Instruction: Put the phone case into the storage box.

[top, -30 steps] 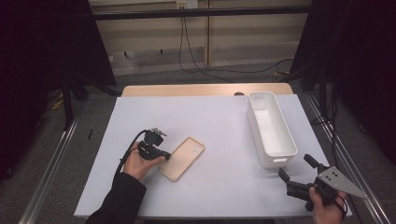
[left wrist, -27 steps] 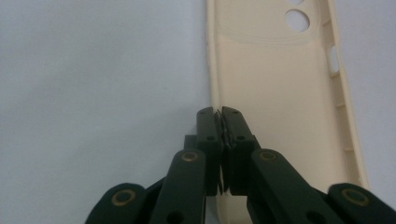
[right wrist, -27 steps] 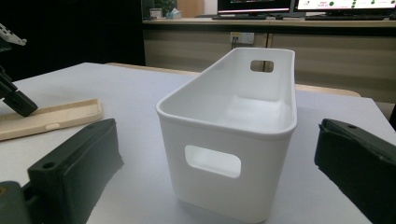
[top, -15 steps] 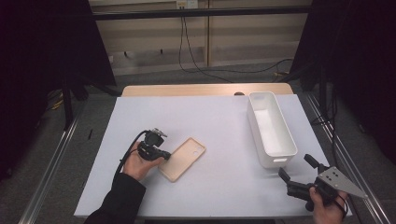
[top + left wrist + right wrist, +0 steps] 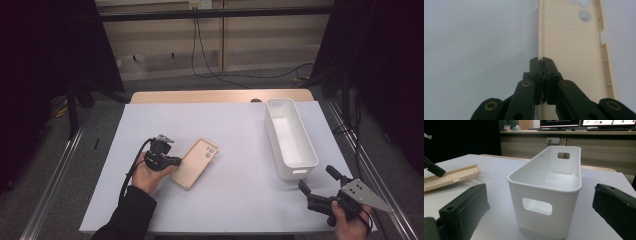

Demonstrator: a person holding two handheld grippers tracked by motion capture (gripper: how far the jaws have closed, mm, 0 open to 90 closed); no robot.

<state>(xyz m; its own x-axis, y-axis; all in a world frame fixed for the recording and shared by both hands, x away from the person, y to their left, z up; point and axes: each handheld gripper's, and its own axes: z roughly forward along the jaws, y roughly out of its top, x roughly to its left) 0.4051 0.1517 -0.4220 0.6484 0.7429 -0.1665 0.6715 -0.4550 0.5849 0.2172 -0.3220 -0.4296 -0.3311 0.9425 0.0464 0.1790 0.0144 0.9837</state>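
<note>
A beige phone case [image 5: 197, 161] lies inner side up on the white table, left of centre. My left gripper [image 5: 175, 161] is at its near left end. In the left gripper view the jaws [image 5: 542, 60] are pressed together on the long left rim of the case [image 5: 574, 55]. In the right gripper view the case [image 5: 451, 178] looks raised at the gripped end. My right gripper [image 5: 316, 177] is open at the near right corner, its wide-apart jaws [image 5: 540, 192] pointing at the short end of a white bin [image 5: 541, 220] with nothing between them.
The empty white bin [image 5: 299, 170] runs lengthwise along the right side of the table, with handle slots in its short ends. A wooden strip [image 5: 200, 96] borders the far edge of the table [image 5: 235, 130]. Metal rails flank both sides.
</note>
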